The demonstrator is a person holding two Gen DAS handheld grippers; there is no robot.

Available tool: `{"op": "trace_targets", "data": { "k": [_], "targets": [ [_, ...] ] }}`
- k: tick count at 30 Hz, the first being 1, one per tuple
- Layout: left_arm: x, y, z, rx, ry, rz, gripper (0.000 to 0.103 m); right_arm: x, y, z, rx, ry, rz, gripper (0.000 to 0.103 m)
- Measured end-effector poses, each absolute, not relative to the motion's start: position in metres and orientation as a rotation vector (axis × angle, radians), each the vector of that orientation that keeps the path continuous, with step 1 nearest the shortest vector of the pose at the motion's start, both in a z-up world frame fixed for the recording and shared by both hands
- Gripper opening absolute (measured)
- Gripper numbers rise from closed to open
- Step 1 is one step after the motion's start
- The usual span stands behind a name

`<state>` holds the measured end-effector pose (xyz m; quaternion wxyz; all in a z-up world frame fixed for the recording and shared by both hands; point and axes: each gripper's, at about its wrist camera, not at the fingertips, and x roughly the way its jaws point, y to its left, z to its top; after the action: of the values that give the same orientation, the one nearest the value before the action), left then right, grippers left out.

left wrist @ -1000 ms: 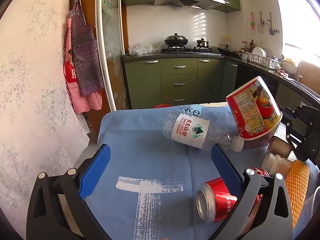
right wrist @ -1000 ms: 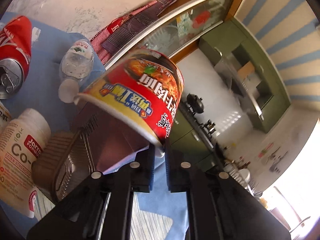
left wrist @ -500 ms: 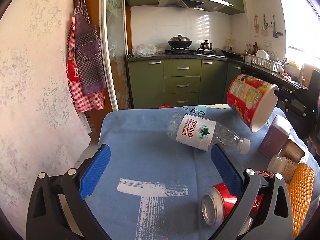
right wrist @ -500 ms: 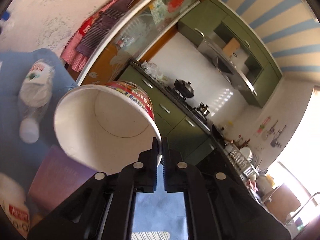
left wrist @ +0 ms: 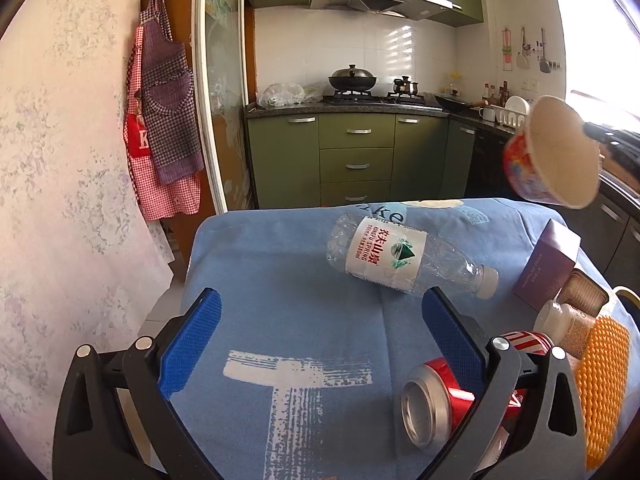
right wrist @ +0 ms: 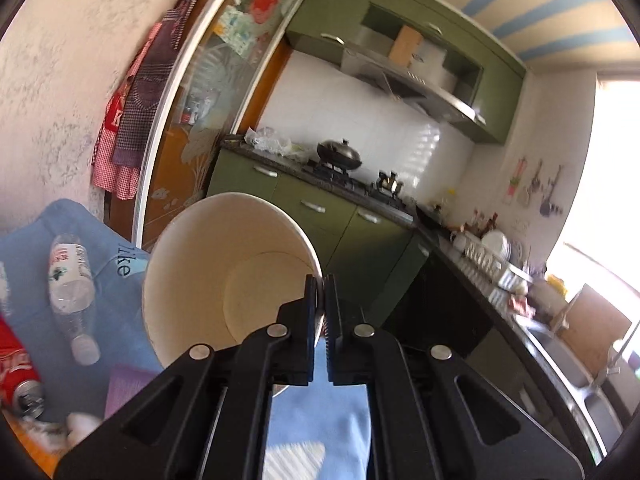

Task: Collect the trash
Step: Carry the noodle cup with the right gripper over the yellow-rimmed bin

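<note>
Noodle cup [right wrist: 224, 276] hangs above the worktop [left wrist: 304, 312], rim pinched by the right hand-held gripper [right wrist: 319, 300]; left hand-held gripper [left wrist: 320, 332] gapes wide, empty.

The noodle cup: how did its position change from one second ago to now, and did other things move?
The right gripper, shut on the rim of the noodle cup, carried it up, clear of the table, and rolled it until its empty inside faces the camera. The left gripper stayed open and in place; the water bottle and red can did not move.
</note>
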<state>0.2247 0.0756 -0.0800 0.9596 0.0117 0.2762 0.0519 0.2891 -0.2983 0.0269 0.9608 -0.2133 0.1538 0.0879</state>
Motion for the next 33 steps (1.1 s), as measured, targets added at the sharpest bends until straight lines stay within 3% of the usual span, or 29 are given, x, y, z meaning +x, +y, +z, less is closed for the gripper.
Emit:
{"op": "trace_targets", "data": {
  "k": [13,30,32,33],
  "targets": [
    [0.218,0.066,-0.076,0.042,0.537,0.083,0.099,0.182,-0.453,0.057,-0.114,0.605,0.053,0.004],
    [0.221,0.064,-0.082,0.052,0.554,0.08,0.099,0.181,-0.601,-0.076,0.413,0.897,-0.101,0.005],
    [0.221,0.063,-0.083,0.05,0.558,0.078,0.099,0.183,-0.613,-0.091,0.471,0.932,-0.125,0.012],
    [0.221,0.063,-0.083,0.05,0.559,0.076,0.099,0.185,-0.616,-0.095,0.476,0.947,-0.155,0.027]
  ]
}}
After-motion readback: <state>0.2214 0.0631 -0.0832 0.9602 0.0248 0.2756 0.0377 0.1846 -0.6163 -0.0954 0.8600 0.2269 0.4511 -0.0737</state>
